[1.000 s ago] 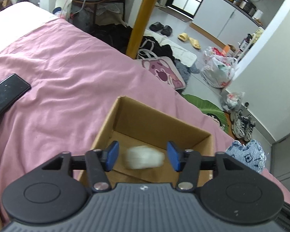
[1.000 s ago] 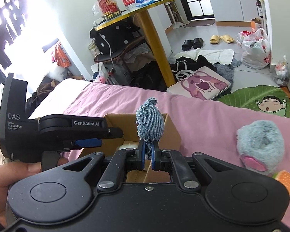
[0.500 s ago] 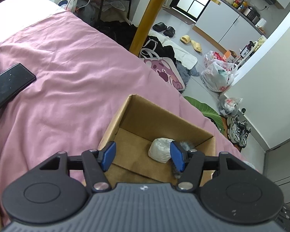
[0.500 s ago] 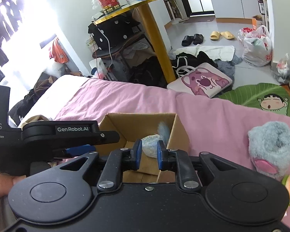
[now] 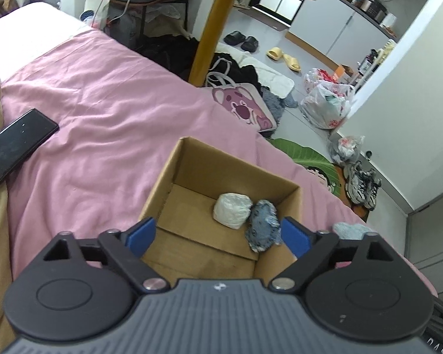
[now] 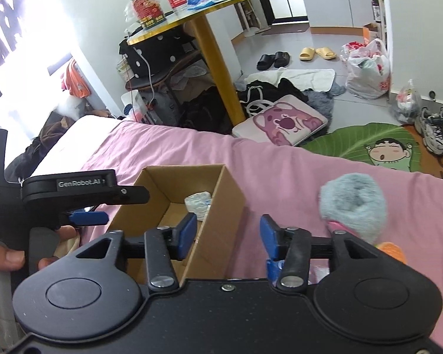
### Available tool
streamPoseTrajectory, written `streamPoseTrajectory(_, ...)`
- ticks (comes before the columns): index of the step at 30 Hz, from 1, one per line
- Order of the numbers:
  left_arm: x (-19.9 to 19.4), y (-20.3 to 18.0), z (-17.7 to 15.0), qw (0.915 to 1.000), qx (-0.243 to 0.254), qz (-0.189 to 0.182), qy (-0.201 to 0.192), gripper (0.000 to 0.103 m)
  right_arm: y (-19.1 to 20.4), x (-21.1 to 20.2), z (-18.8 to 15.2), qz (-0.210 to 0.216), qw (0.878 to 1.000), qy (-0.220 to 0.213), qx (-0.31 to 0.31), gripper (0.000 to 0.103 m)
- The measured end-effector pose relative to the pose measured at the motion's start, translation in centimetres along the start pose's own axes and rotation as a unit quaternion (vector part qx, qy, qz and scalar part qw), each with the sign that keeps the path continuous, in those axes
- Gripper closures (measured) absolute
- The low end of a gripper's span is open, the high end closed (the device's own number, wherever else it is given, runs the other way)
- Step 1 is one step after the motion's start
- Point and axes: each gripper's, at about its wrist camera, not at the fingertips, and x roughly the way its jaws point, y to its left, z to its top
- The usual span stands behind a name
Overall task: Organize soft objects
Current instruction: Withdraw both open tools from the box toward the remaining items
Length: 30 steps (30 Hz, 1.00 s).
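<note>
A left gripper [image 5: 217, 236] with blue fingertips [image 5: 141, 233] spread wide apart and holding nothing hangs over an open cardboard box [image 5: 189, 162]. The box sits on a pink bedsheet [image 5: 103, 118]. Inside it, against the far right corner, lie a white soft bundle [image 5: 231, 210] and a blue denim pouch [image 5: 262, 228], touching each other. A black phone [image 5: 16, 144] lies on the sheet at the left. Past the bed's edge, a pink cartoon cushion [image 5: 242, 109] rests on the floor.
</note>
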Motion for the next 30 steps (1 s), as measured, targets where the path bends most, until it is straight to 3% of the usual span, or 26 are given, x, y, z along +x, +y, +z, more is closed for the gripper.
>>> streamPoseTrajectory(4, -1.4, -0.9, -0.9, 0.9999, 0.007, -0.011, -0.009, 0.000, -1.1, -1.6, -0.3, -0.003, 1.000, -0.001, 0.003, 0.041)
streamPoseTrajectory(9, -3.1, -2.2, -2.0, 0.9994, 0.021, -0.016, -0.023, 0.000, -2.5, -3.5, -1.1, -0.010, 1.000, -0.004, 0.007, 0.017)
streamPoseTrajectory(12, -4.0, -3.1, -2.7, 0.9987, 0.037, -0.017, -0.032, 0.000, -3.1, -4.5, -1.6, -0.009, 1.000, -0.004, 0.010, 0.010)
streamPoseTrajectory(22, -5.9, -5.6, -5.9, 0.9964, 0.076, -0.035, -0.011, 0.000, -5.7, -6.2, -4.1, 0.001, 0.999, 0.010, 0.046, 0.006)
streamPoseTrajectory(30, -6.7, -7.7, -8.4, 0.9940, 0.109, -0.008, 0.006, 0.001, -6.7, -7.2, -5.9, 0.002, 0.997, 0.007, 0.070, 0.006)
